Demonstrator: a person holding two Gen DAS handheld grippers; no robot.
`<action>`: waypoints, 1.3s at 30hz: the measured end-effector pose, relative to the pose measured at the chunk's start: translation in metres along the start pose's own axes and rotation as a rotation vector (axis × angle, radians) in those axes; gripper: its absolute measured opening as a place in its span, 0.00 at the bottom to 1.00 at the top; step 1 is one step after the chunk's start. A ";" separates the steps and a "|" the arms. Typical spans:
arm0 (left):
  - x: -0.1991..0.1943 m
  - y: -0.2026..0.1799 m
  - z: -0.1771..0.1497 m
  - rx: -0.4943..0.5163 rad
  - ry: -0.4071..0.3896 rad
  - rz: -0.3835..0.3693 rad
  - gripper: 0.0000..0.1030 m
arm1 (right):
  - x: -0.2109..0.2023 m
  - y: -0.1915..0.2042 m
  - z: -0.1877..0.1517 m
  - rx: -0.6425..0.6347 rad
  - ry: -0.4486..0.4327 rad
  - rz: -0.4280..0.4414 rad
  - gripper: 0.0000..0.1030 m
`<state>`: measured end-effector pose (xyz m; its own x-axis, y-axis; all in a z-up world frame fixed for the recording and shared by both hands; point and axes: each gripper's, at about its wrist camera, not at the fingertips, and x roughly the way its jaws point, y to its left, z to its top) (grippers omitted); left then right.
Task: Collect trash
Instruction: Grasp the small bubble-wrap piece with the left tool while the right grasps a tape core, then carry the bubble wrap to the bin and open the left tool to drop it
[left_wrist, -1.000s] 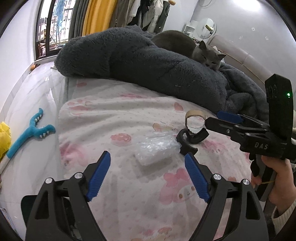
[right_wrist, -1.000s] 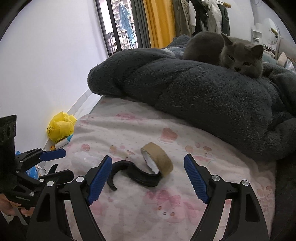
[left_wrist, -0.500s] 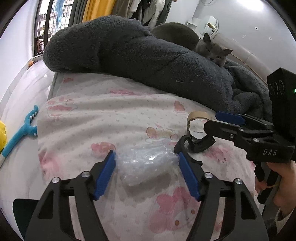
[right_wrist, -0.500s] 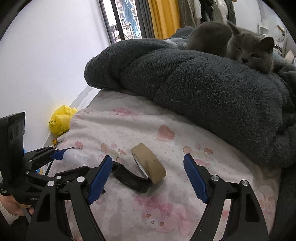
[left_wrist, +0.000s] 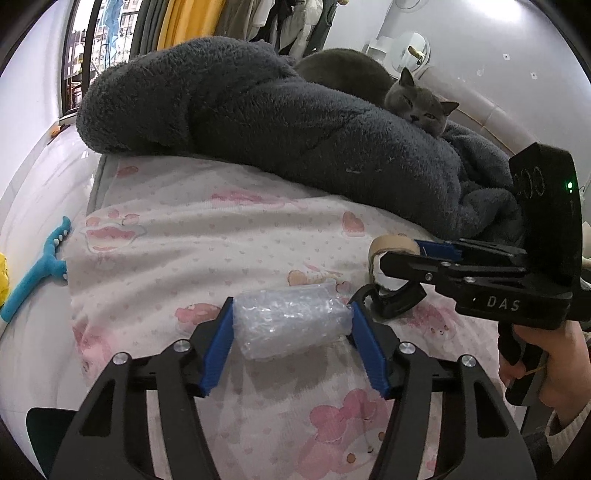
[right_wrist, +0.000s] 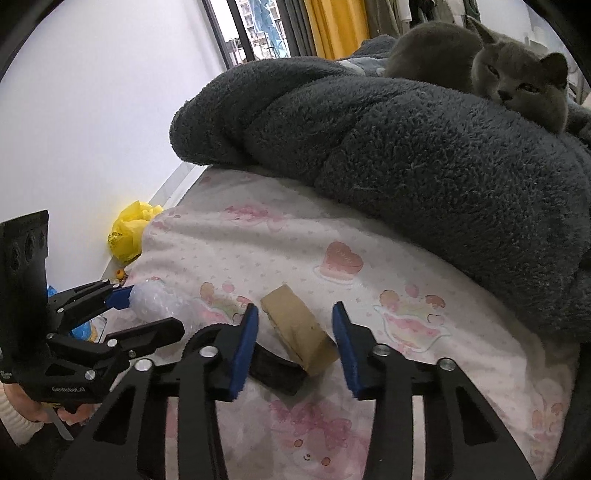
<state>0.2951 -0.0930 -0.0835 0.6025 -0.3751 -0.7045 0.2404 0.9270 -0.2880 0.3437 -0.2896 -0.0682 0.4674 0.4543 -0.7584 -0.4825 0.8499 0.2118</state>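
Bedsheet (left_wrist: 229, 236) | left jaws clenched on bubble wrap (left_wrist: 291, 323) | right jaws released around tape roll (right_wrist: 297, 328)

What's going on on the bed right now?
A person is clearing trash off the bed with two handheld grippers. The left gripper has its pads against both sides of the bubble wrap, which lies on the sheet. The right gripper is open around the tape roll, which leans on a black dispenser; the pads have gaps on both sides. A cat watches from the grey blanket.
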 end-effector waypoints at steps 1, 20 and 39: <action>-0.002 0.001 0.000 -0.002 -0.002 0.000 0.62 | 0.000 0.002 0.000 -0.009 0.002 -0.007 0.38; -0.044 0.014 -0.008 -0.008 -0.042 0.004 0.62 | -0.033 0.027 0.007 -0.013 -0.135 -0.104 0.18; -0.091 0.026 -0.038 0.001 -0.058 0.040 0.62 | -0.041 0.075 -0.013 -0.006 -0.149 -0.055 0.18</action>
<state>0.2175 -0.0352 -0.0509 0.6543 -0.3373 -0.6768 0.2163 0.9411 -0.2599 0.2786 -0.2479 -0.0295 0.5974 0.4423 -0.6689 -0.4578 0.8730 0.1684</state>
